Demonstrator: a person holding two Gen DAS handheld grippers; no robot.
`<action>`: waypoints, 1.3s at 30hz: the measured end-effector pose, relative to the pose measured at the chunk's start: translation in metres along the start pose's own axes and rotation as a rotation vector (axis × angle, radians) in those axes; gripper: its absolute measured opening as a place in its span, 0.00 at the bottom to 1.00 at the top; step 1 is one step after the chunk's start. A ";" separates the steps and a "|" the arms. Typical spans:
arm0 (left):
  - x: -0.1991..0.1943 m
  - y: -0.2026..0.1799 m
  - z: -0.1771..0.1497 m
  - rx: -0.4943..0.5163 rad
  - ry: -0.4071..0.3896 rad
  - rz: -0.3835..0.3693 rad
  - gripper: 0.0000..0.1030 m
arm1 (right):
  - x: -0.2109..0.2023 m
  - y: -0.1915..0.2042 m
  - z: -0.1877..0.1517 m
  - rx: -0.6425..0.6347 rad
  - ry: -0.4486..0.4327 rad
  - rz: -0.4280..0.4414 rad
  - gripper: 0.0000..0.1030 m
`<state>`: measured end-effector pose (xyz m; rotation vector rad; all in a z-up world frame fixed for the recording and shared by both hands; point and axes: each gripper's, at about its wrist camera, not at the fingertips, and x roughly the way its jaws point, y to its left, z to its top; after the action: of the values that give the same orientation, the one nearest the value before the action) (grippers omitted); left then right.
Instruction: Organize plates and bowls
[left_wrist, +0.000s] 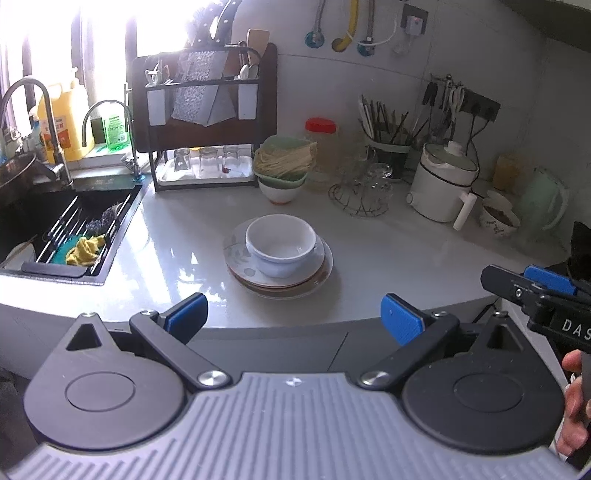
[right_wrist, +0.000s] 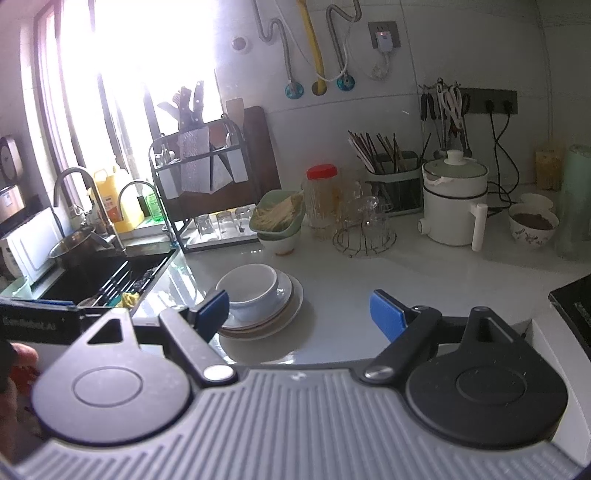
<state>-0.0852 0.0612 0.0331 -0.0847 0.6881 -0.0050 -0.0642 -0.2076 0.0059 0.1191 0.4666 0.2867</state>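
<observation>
Stack: a white round ceramic bowl (left_wrist: 280, 245) sits upright on a pile of round ceramic plates (left_wrist: 314, 275) in the middle of the glossy white surface (left_wrist: 388, 266); the bowl sits toward the pile's far left, not centred.
Plates: the top ones are white, a brown-rimmed one shows at the bottom; I cannot tell how many there are.
Left tool (left_wrist: 293, 319): blue-padded jaws spread wide, holding nothing, hanging near the front edge of the surface, well short of the stack.
Right tool (right_wrist: 299, 314): jaws also spread and empty; its left pad overlaps the bowl's near rim in the right wrist view, but I cannot tell whether it touches.
Other dishes: a white bowl with green dishes nested in it (left_wrist: 282, 181) stands far behind the stack, beside a dark dish rack (left_wrist: 207, 122).
Stage: bowl and plates already lie gathered in 1 pile; this fits a finished stack as well as 1 about to be moved or sorted.
Handling, if the stack is lifted: glazed ware is slippery, so grip the rim squarely, keep it level, and support the off-centre bowl.
Risk: tilting could slide the bowl off.
</observation>
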 end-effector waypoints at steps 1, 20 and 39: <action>0.000 -0.001 0.000 0.007 0.001 0.007 0.98 | 0.000 0.000 -0.001 -0.001 0.000 -0.002 0.82; -0.006 -0.013 -0.014 0.007 -0.013 -0.020 0.98 | -0.005 0.003 -0.009 -0.016 0.011 0.000 0.82; -0.014 -0.013 -0.025 -0.020 0.001 -0.005 0.98 | -0.015 -0.001 -0.019 0.005 0.019 -0.008 0.82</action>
<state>-0.1116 0.0472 0.0238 -0.1053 0.6887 -0.0033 -0.0858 -0.2126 -0.0050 0.1193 0.4865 0.2793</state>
